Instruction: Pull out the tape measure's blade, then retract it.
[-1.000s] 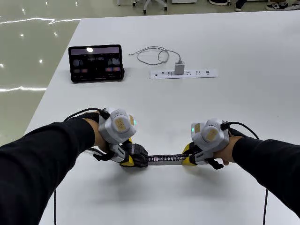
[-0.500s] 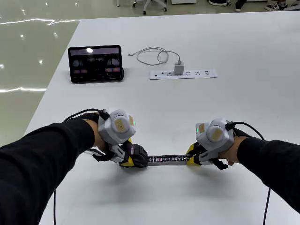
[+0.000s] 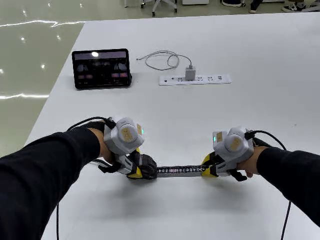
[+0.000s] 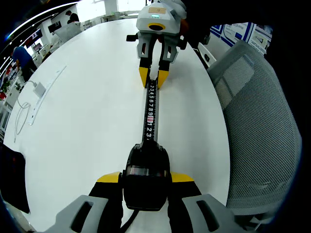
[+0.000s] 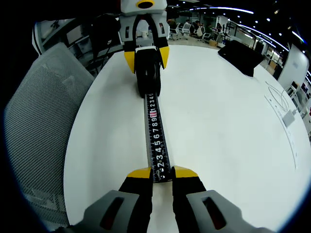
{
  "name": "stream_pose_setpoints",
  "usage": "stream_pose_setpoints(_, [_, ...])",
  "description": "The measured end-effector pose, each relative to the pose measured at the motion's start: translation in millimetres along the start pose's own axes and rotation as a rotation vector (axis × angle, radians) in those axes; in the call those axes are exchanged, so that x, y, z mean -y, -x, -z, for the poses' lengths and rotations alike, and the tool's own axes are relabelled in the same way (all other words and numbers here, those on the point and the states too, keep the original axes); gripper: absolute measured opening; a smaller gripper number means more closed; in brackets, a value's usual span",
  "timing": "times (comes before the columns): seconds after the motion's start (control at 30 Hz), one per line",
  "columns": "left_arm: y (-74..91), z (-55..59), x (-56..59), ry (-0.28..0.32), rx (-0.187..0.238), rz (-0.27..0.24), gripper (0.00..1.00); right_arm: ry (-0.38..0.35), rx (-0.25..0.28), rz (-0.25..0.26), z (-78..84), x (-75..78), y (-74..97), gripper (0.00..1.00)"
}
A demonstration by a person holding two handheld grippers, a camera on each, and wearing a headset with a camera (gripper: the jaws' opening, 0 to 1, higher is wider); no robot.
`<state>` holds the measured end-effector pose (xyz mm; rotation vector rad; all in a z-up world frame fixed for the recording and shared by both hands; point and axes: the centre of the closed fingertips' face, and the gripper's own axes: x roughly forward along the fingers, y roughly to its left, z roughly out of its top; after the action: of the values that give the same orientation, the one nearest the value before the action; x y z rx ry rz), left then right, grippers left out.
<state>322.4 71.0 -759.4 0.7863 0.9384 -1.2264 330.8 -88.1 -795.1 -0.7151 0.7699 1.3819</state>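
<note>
The tape measure is near the front edge of the counter (image 3: 200, 115). The left tool (image 4: 145, 180) is clenched around its black case (image 3: 146, 166), and the right tool (image 5: 159, 174) pinches the end of the blade (image 5: 154, 131), which runs straight between them. The case looks hard and compact, good to clamp on its flat sides, while the blade is probably thin, springy steel that pulls back, so it is best held at the tip and kept in line. Compared with one second ago, the right tool is farther from the case and more blade is out.
</note>
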Motion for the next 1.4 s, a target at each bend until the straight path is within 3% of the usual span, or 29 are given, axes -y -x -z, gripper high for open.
stream_pose_setpoints(1.4, [0.1,-0.4,-0.1,-0.003,0.005,-0.005,0.31,-0.032,-0.026,0.037,33.8,6.0,25.4,0.1])
